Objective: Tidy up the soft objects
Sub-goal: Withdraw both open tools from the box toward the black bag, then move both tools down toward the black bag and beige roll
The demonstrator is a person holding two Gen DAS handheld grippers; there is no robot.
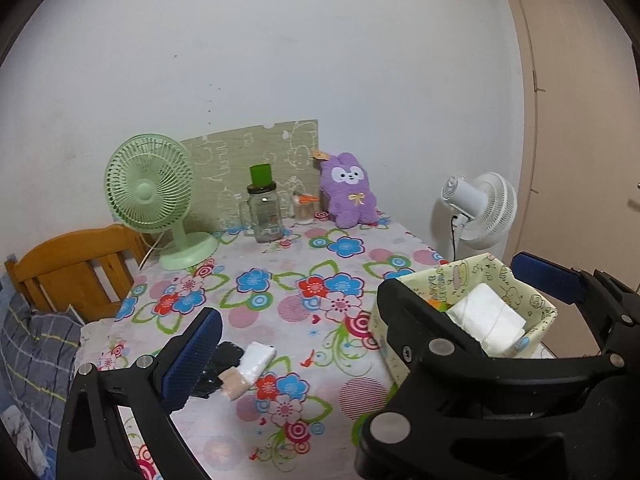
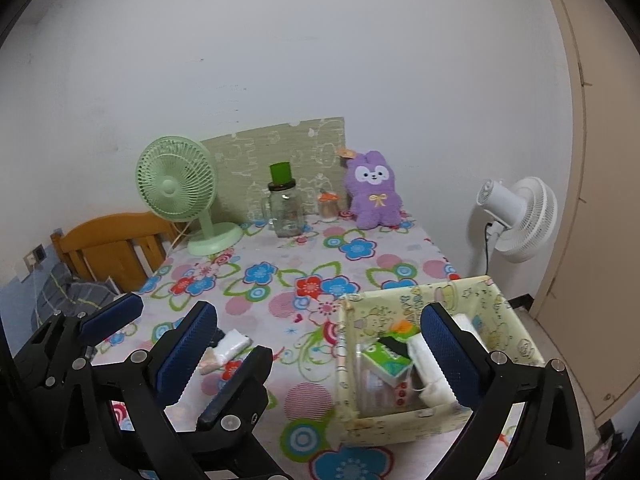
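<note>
A patterned yellow-green fabric box [image 1: 546, 320] [image 2: 420, 292] stands at the table's right front. It holds folded white cloth [image 1: 486, 318] and a green tissue pack [image 2: 390, 360]. A small white packet [image 1: 259, 358] [image 2: 232, 342] lies at the left front, beside a beige pad [image 1: 234, 387] and something black [image 1: 224, 356]. A purple plush bunny [image 1: 352, 194] [image 2: 376, 194] sits upright at the back. My left gripper [image 1: 304, 320] is open above the table, its left finger beside the packet. My right gripper [image 2: 320, 312] is open, its right finger over the box. Their fingers overlap; nothing is held.
A green desk fan [image 1: 150, 196] stands at the back left, with a glass jar topped by a green cup [image 1: 264, 216] near the wall. A white fan [image 1: 486, 210] stands off the table's right edge. A wooden chair [image 1: 76, 268] and plaid bedding [image 1: 28, 344] lie left.
</note>
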